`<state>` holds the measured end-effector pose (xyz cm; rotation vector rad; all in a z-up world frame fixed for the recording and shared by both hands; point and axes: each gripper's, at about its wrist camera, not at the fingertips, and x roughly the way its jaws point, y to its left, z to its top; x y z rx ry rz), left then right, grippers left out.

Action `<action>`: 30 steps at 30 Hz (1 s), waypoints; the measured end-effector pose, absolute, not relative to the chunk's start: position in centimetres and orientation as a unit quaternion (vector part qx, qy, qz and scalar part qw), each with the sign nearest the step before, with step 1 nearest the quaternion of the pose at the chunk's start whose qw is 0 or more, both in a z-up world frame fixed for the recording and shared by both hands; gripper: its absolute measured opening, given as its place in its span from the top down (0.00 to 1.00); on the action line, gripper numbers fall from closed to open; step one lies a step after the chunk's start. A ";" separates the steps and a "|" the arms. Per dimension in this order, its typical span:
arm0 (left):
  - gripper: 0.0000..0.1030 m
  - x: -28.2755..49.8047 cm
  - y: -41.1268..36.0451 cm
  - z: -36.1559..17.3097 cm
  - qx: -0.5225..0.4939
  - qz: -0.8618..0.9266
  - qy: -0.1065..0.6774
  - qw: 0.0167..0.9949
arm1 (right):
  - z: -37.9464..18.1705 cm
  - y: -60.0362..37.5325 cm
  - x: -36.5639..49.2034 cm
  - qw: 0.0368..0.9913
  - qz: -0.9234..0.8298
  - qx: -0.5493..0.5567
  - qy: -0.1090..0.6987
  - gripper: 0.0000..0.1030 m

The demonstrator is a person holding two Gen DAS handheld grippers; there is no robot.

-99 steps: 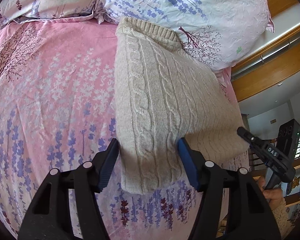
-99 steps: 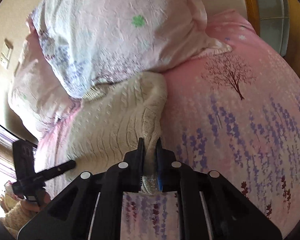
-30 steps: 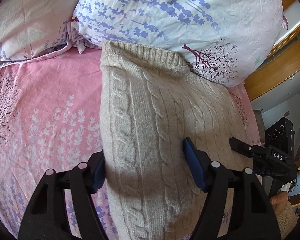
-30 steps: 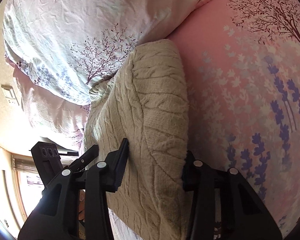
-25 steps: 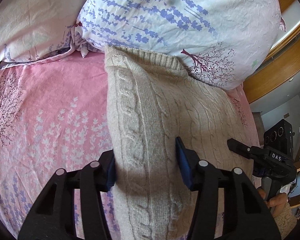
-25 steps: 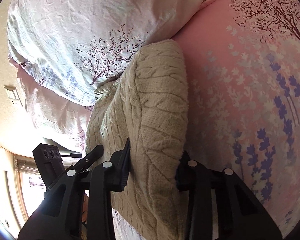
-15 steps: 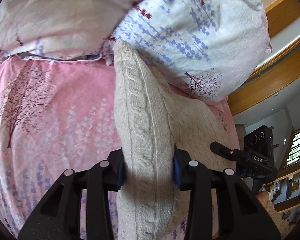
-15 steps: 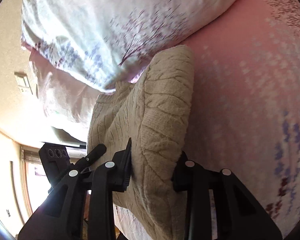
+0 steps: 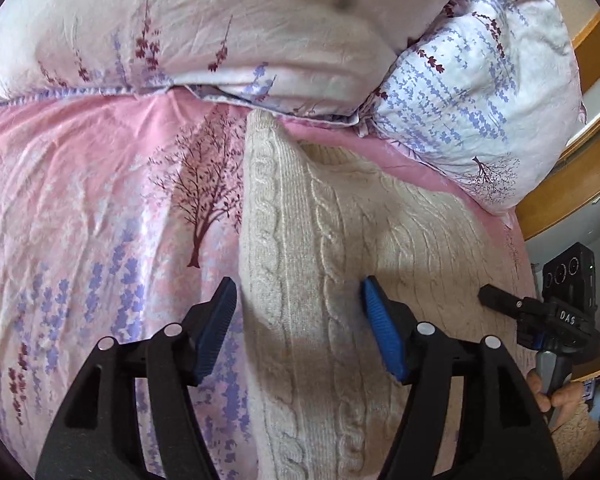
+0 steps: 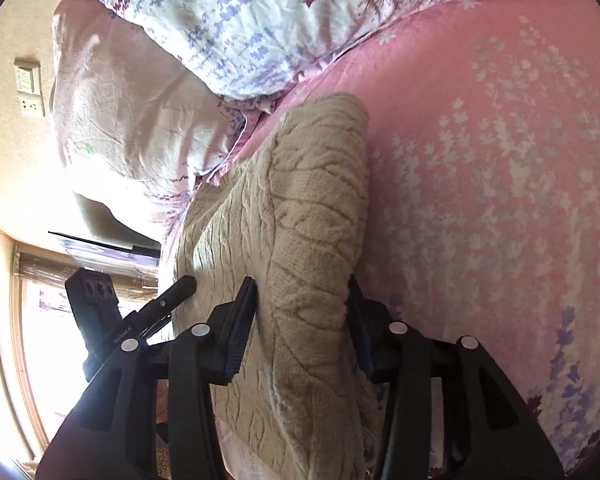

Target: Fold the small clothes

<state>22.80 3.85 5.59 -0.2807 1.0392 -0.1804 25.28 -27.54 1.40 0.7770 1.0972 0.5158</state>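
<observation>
Covering sweater (image 9: 320, 264) hem: pillows (image 9: 476, 92)

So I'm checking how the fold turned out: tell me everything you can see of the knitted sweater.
The sweater is cream to beige cable knit, thick and soft-looking, with a ribbed edge at its far end. It lies folded into a long bundle on the pink floral bedsheet, its far end close to the pillows. The left gripper straddles one folded edge, jaws opening, pads apparently clear of the knit. The right gripper straddles the opposite edge, jaws also opening; whether its pads touch is unclear.
</observation>
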 end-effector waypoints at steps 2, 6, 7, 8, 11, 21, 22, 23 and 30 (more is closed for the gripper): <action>0.36 21.9 4.3 7.2 -0.108 -0.069 0.460 0.879 | 2.1 -29.3 25.5 0.767 0.216 0.375 0.473 0.48; 0.30 20.4 3.2 9.8 -0.088 -0.101 0.408 0.903 | 1.9 -28.6 27.0 0.766 0.220 0.362 0.484 0.61; 0.29 20.3 2.4 10.1 -0.078 -0.114 0.406 0.903 | 2.3 -27.8 27.3 0.779 0.216 0.334 0.484 0.86; 0.29 20.4 1.6 10.2 -0.071 -0.127 0.408 0.901 | 3.0 -27.4 27.2 0.795 0.212 0.314 0.474 0.88; 0.28 20.4 -0.1 9.9 -0.060 -0.153 0.414 0.896 | 4.7 -28.1 26.8 0.819 0.198 0.318 0.436 0.91; 0.25 20.4 -3.5 7.4 -0.002 -0.150 0.449 0.881 | 0.6 -29.5 26.3 0.797 0.153 0.330 0.482 0.88; 0.25 20.3 -3.4 7.6 -0.007 -0.150 0.446 0.882 | 1.1 -29.6 25.9 0.795 0.161 0.334 0.481 0.81; 0.25 20.1 -3.1 8.0 -0.015 -0.152 0.444 0.883 | 1.6 -29.9 25.2 0.794 0.167 0.335 0.479 0.76; 0.25 16.4 -2.0 9.5 0.010 -0.120 0.411 0.903 | 6.1 -28.1 17.1 0.875 0.186 0.208 0.396 0.61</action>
